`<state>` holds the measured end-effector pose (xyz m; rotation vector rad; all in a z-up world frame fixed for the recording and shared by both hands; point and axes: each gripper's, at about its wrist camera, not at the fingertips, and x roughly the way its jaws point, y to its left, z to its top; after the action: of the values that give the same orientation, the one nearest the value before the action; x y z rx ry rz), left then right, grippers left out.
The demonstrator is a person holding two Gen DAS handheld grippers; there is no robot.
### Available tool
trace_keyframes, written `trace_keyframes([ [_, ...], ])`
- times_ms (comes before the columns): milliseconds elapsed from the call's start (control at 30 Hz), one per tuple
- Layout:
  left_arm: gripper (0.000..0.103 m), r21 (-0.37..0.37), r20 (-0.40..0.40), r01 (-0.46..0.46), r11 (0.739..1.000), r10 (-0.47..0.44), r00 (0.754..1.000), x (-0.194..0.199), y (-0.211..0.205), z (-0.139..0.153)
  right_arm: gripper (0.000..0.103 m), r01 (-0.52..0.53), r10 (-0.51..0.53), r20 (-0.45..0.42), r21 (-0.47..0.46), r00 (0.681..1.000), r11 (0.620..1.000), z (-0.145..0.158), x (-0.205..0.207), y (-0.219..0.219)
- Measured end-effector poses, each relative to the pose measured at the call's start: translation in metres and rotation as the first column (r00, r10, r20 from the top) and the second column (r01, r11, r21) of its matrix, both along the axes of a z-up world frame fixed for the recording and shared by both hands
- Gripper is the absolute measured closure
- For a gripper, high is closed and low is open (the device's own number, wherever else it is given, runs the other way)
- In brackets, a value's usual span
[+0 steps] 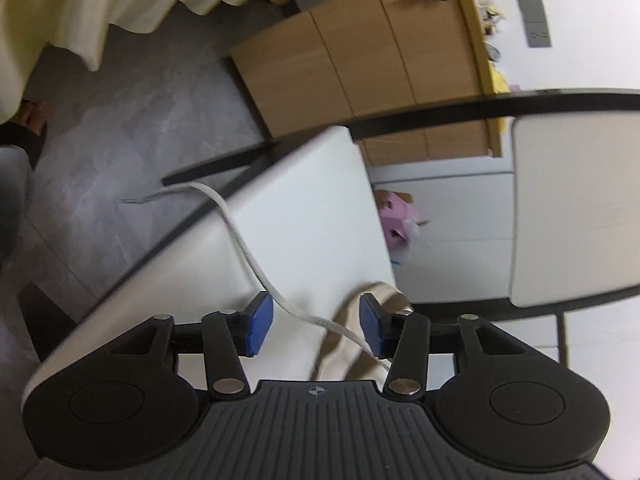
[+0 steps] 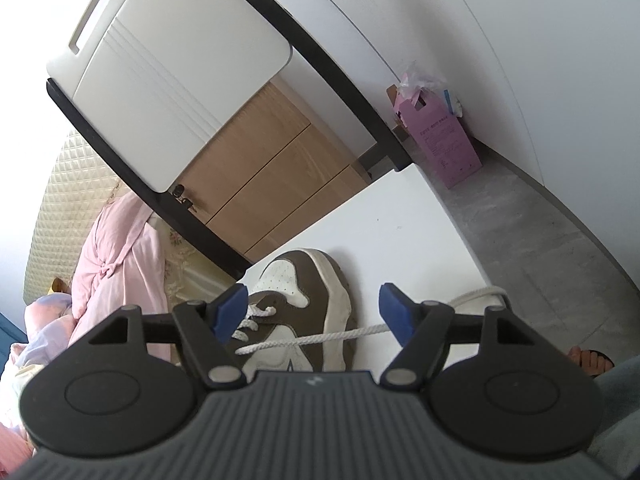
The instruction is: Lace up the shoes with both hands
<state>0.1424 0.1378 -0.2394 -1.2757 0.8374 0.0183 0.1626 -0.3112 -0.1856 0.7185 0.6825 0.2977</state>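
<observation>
In the right wrist view a grey-brown and white sneaker [image 2: 316, 304] lies on the white table [image 2: 408, 232], toe pointing away. My right gripper [image 2: 313, 315] stands open just above its laced front. A white lace [image 2: 320, 339] runs from the eyelets across to the right blue pad [image 2: 394, 316] and shows again past it. In the left wrist view my left gripper [image 1: 316, 325] is open over the table [image 1: 304, 216]. The lace [image 1: 256, 264] passes loosely between its pads, near the right pad [image 1: 370, 326], and its tip hangs off the table's edge. The shoe's cream edge [image 1: 352, 320] shows behind.
A chair with a black frame and white back [image 2: 160, 68] stands beyond the table, with a wooden cabinet [image 2: 272, 168] behind it. A pink box [image 2: 444, 140] sits on the grey floor by the wall. Pink cloth [image 2: 116, 264] lies at the left. A person's sandalled foot [image 2: 592, 360] shows at the right.
</observation>
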Motion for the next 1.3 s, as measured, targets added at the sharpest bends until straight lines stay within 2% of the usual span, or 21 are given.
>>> trace_keyframes([
  [100, 0.071, 0.020, -0.005, 0.000, 1.000, 0.000, 1.000, 0.003, 0.000, 0.001, 0.030, 0.003, -0.003, 0.000, 0.000, 1.000, 1.000, -0.001, 0.001, 0.000],
  [167, 0.094, 0.060, 0.002, 0.026, 0.998, -0.027, 1.000, 0.003, -0.001, 0.004, 0.030, 0.006, -0.006, -0.003, 0.006, 1.000, 1.000, -0.002, 0.002, -0.002],
  [200, 0.099, 0.088, 0.007, 0.046, 0.995, -0.046, 0.999, 0.006, -0.002, 0.007, 0.030, 0.009, -0.008, -0.006, 0.010, 1.000, 1.000, -0.002, 0.002, -0.002],
  [300, 0.099, 0.150, 0.038, 0.089, 0.985, -0.095, 0.995, 0.012, -0.011, 0.012, 0.030, 0.016, -0.016, -0.011, 0.023, 1.000, 1.000, -0.003, 0.003, -0.004],
  [367, 0.100, 0.164, 0.099, 0.107, 0.981, -0.124, 0.987, 0.013, -0.016, 0.020, 0.030, 0.019, -0.019, -0.007, 0.028, 1.000, 0.999, -0.001, 0.003, -0.005],
  [433, 0.100, 0.224, 0.170, 0.130, 0.966, -0.171, 0.971, 0.012, -0.025, 0.035, 0.029, 0.022, -0.022, -0.001, 0.034, 1.000, 0.999, 0.000, 0.003, -0.006],
  [500, 0.100, 0.250, 0.260, 0.171, 0.953, -0.236, 0.936, 0.009, -0.036, 0.050, 0.029, 0.025, -0.025, 0.004, 0.039, 1.000, 0.999, 0.002, 0.003, -0.008],
  [567, 0.100, 0.269, 0.344, 0.220, 0.938, -0.307, 0.888, 0.006, -0.049, 0.064, 0.029, 0.029, -0.030, 0.011, 0.035, 0.999, 0.999, 0.005, 0.002, -0.011],
  [667, 0.100, 0.328, 0.443, 0.309, 0.893, -0.434, 0.784, -0.003, -0.071, 0.082, 0.029, 0.039, -0.040, 0.029, 0.035, 0.999, 0.999, 0.011, 0.002, -0.019],
  [700, 0.099, 0.345, 0.456, 0.336, 0.876, -0.469, 0.756, -0.006, -0.079, 0.086, 0.029, 0.037, -0.039, 0.034, 0.045, 0.999, 0.998, 0.014, 0.003, -0.023],
  [800, 0.099, 0.385, 0.444, 0.413, 0.825, -0.558, 0.701, -0.012, -0.098, 0.091, 0.029, -0.004, 0.002, 0.053, 0.036, 0.999, 0.999, 0.026, 0.011, -0.028],
  [933, 0.099, 0.471, 0.382, 0.472, 0.746, -0.654, 0.652, -0.013, -0.119, 0.091, 0.030, -0.199, 0.196, 0.052, 0.038, 0.979, 0.979, 0.048, 0.045, -0.020],
  [1000, 0.099, 0.511, 0.358, 0.489, 0.707, -0.692, 0.627, -0.015, -0.126, 0.090, 0.030, -0.325, 0.324, 0.018, 0.063, 0.946, 0.944, 0.059, 0.070, -0.008],
  [1100, 0.099, 0.568, 0.318, 0.502, 0.653, -0.736, 0.597, -0.017, -0.132, 0.089, 0.032, -0.512, 0.512, -0.033, -0.022, 0.859, 0.859, 0.080, 0.102, 0.027],
  [1200, 0.099, 0.609, 0.297, 0.503, 0.613, -0.764, 0.573, -0.020, -0.138, 0.089, 0.037, -0.677, 0.666, -0.125, -0.176, 0.736, 0.715, 0.093, 0.119, 0.075],
  [1300, 0.099, 0.627, 0.275, 0.516, 0.583, -0.786, 0.554, -0.021, -0.142, 0.083, 0.040, -0.806, 0.775, -0.238, -0.272, 0.586, 0.525, 0.096, 0.127, 0.126],
])
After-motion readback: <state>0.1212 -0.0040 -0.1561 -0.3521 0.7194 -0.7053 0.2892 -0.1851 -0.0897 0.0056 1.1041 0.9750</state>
